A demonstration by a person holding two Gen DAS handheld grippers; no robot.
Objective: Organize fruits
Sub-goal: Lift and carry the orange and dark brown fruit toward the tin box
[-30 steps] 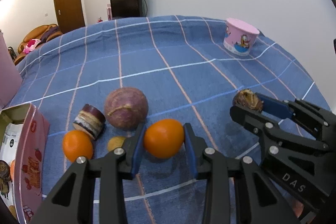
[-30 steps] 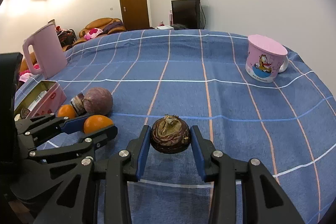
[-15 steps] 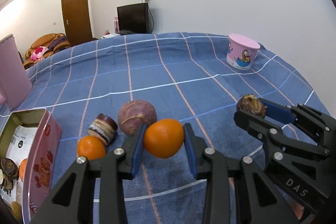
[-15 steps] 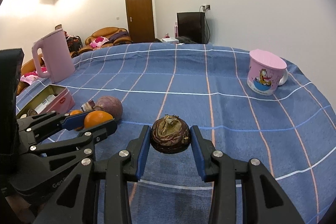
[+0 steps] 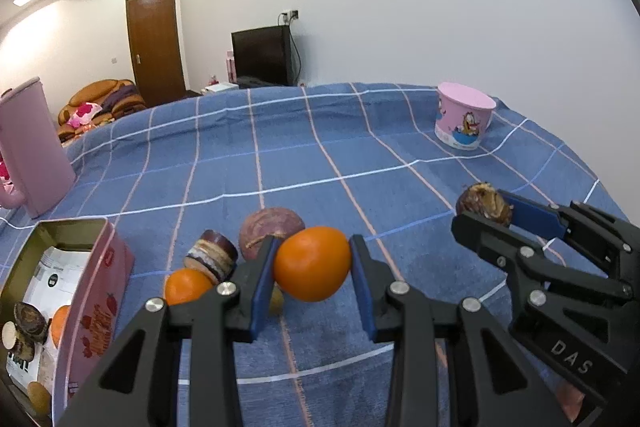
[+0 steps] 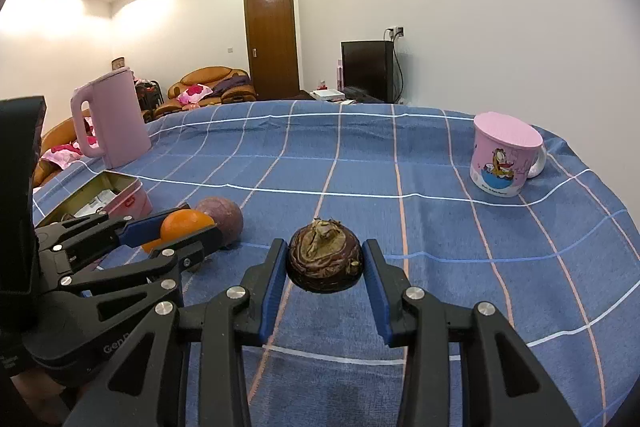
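The left tongs [image 5: 312, 267] clamp an orange [image 5: 312, 262] above the bench [image 5: 360, 155], the right tongs [image 6: 325, 269] beside them grip a dark brown fruit [image 6: 325, 263], while just beyond the left tongs lie a purple fruit [image 5: 264, 229], a second orange [image 5: 185, 285] and an open pink tin [image 5: 86, 291].

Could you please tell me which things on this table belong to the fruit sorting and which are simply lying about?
Part of the job:
- orange in the left claw
- dark brown fruit in the right claw
- small orange
- round purple fruit
- cut purple piece
- pink tin, already holding some fruit

Lying about:
- pink mug
- pink jug
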